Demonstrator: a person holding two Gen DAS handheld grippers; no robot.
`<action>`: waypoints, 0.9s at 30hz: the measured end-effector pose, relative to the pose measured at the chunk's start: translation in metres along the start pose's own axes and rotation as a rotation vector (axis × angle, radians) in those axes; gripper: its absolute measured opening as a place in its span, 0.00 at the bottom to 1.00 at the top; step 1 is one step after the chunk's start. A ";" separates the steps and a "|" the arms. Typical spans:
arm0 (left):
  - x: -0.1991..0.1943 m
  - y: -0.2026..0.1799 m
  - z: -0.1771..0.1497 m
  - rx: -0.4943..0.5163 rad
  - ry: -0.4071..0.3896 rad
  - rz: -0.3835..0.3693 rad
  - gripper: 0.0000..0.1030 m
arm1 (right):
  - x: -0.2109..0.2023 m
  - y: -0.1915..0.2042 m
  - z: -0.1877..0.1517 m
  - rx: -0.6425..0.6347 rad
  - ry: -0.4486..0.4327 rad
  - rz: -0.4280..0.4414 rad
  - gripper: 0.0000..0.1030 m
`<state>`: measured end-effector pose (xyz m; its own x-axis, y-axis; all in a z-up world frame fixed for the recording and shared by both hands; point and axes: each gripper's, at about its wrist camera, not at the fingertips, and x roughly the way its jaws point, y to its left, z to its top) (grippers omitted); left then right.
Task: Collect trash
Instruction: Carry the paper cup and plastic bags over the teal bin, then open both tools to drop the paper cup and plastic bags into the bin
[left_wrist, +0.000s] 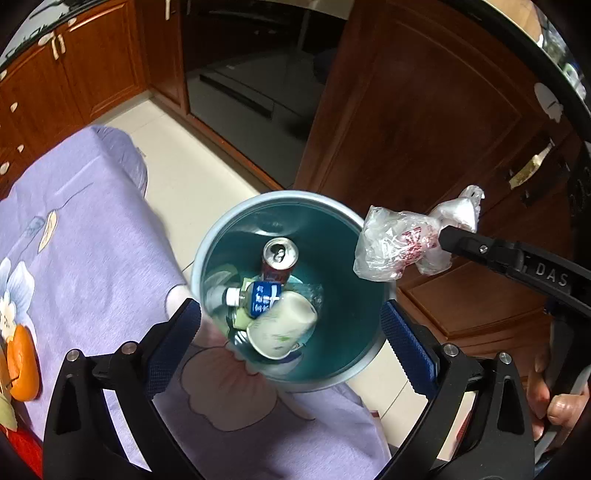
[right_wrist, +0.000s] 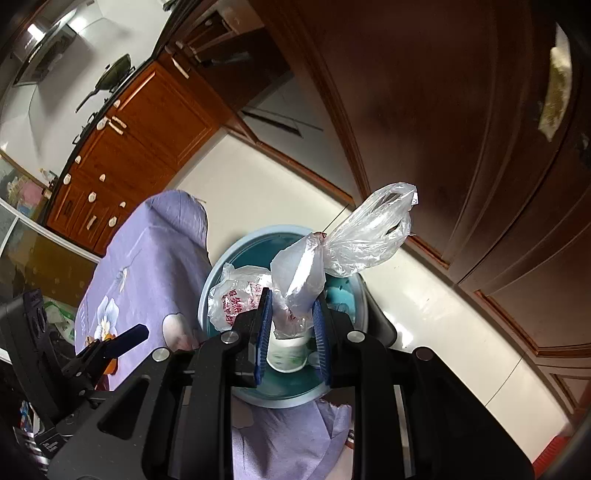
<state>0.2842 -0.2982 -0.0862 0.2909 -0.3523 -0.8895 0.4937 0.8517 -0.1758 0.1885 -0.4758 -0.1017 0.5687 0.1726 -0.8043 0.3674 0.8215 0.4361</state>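
Note:
A teal bin (left_wrist: 334, 236) stands on the floor beside the table, right below my left gripper (left_wrist: 291, 332). That gripper is open wide with nothing between its blue pads. In the bin lie a red drink can (left_wrist: 279, 258), a small blue-labelled bottle (left_wrist: 258, 297) and a white paper cup (left_wrist: 282, 328). My right gripper (left_wrist: 447, 240) reaches in from the right, shut on a crumpled clear plastic bag (left_wrist: 395, 247) with red print, held over the bin's right rim. In the right wrist view the gripper (right_wrist: 291, 321) pinches the bag (right_wrist: 347, 240) above the bin (right_wrist: 218, 280), with the cup (right_wrist: 288, 356) under it.
A purple flowered cloth (left_wrist: 92, 240) covers the table left of the bin, with an orange object (left_wrist: 24, 369) at its left edge. Dark wooden cabinet doors (left_wrist: 424, 110) stand close behind the bin. Pale floor tiles (left_wrist: 173, 155) run between. A person's hand (left_wrist: 561, 406) is at the lower right.

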 end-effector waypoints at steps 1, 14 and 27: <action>-0.001 0.004 -0.001 -0.007 -0.001 0.002 0.95 | 0.002 0.001 0.000 -0.002 0.005 0.001 0.20; -0.024 0.041 -0.024 -0.084 -0.005 0.001 0.96 | 0.025 0.027 -0.010 -0.017 0.085 0.028 0.73; -0.059 0.061 -0.044 -0.123 -0.052 -0.016 0.96 | 0.009 0.044 -0.022 0.015 0.076 -0.026 0.85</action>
<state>0.2606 -0.2087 -0.0632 0.3276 -0.3829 -0.8637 0.3948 0.8860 -0.2431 0.1937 -0.4259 -0.0987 0.5012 0.1925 -0.8437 0.3925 0.8183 0.4199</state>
